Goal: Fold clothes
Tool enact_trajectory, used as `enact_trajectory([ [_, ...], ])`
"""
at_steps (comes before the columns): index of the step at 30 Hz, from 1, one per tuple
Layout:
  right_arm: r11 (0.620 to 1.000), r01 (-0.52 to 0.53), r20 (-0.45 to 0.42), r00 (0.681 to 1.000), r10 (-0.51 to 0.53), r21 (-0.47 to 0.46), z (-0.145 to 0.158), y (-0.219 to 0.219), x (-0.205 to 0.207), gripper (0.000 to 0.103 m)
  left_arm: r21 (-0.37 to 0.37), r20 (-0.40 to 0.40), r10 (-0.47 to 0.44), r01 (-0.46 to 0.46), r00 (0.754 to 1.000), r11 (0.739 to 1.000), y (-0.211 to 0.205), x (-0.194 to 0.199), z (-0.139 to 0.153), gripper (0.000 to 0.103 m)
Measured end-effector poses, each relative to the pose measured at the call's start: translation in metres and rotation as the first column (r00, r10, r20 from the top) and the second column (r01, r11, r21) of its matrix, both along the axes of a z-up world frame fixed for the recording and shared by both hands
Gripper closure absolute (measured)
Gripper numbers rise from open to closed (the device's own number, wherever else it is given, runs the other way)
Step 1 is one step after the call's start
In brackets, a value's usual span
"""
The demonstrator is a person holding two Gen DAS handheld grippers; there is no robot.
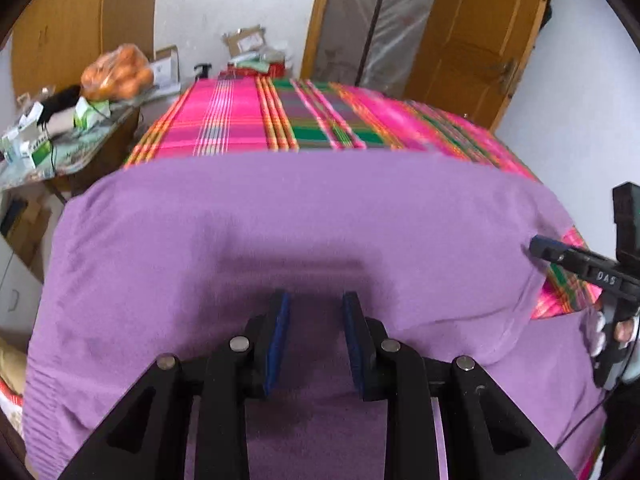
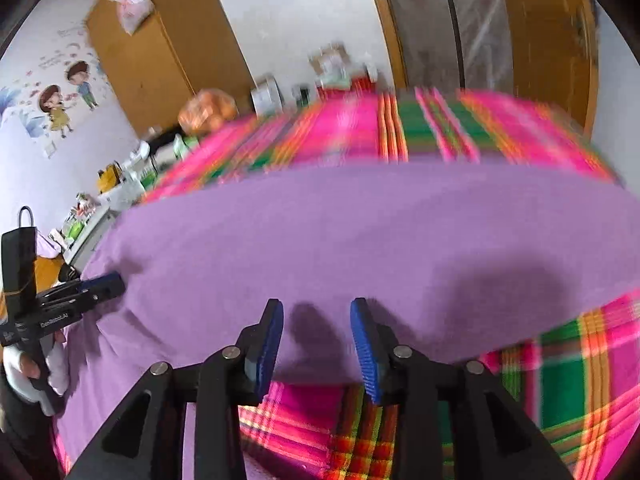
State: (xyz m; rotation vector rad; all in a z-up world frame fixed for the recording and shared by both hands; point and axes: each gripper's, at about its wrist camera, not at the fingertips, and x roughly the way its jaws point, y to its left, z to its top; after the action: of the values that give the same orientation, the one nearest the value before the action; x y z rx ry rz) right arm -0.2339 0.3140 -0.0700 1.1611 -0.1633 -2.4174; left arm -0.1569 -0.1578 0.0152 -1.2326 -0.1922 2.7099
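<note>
**Purple sweater spread flat, both grippers loose above it**

While the purple sweater (image 1: 280,220) lies spread across the pink and green plaid bedspread (image 1: 248,120), I hold my left gripper (image 1: 316,312) just over its near middle. My left jaws stand apart, blue pads facing each other, and only the flat knit shows in the gap between them; nothing is pinched. A dark shadow of the tool sits on the cloth right ahead of the fingertips.

My right gripper (image 2: 317,320) hangs over the sweater's near right edge, where the purple cloth gives way to bare plaid. Its jaws are also released, with the hem and a strip of bedspread visible between the pads and no fabric caught in them. Much of this view is smeared with blur.

Each tool shows in the other's view: the right one at the sweater's right border, the left one at its left border, each in a white-gloved hand (image 2: 24,364).

Beside the bed, a cluttered side table (image 1: 80,140) carries small boxes and a bag of oranges (image 1: 116,72). Wooden doors (image 1: 476,36) stand at the back wall.
</note>
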Motion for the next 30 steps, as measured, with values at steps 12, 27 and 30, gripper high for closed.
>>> enact_trajectory([
  [12, 0.818, 0.240, 0.116, 0.971, -0.210, -0.522, -0.015, 0.099, -0.014, 0.068, 0.018, 0.002, -0.005, 0.005, 1.000, 1.000, -0.002, 0.001, -0.005, 0.074],
  [27, 0.996, 0.026, 0.050, 0.998, -0.022, -0.086, 0.014, 0.014, -0.029, 0.075, 0.005, -0.004, 0.148, -0.148, 0.989, 0.989, -0.037, 0.007, -0.005, 0.074],
  [30, 0.996, 0.001, 0.119, 0.993, 0.010, -0.094, 0.009, -0.002, -0.056, 0.075, 0.022, -0.001, 0.145, -0.145, 0.989, 0.989, -0.038, 0.007, -0.007, 0.074],
])
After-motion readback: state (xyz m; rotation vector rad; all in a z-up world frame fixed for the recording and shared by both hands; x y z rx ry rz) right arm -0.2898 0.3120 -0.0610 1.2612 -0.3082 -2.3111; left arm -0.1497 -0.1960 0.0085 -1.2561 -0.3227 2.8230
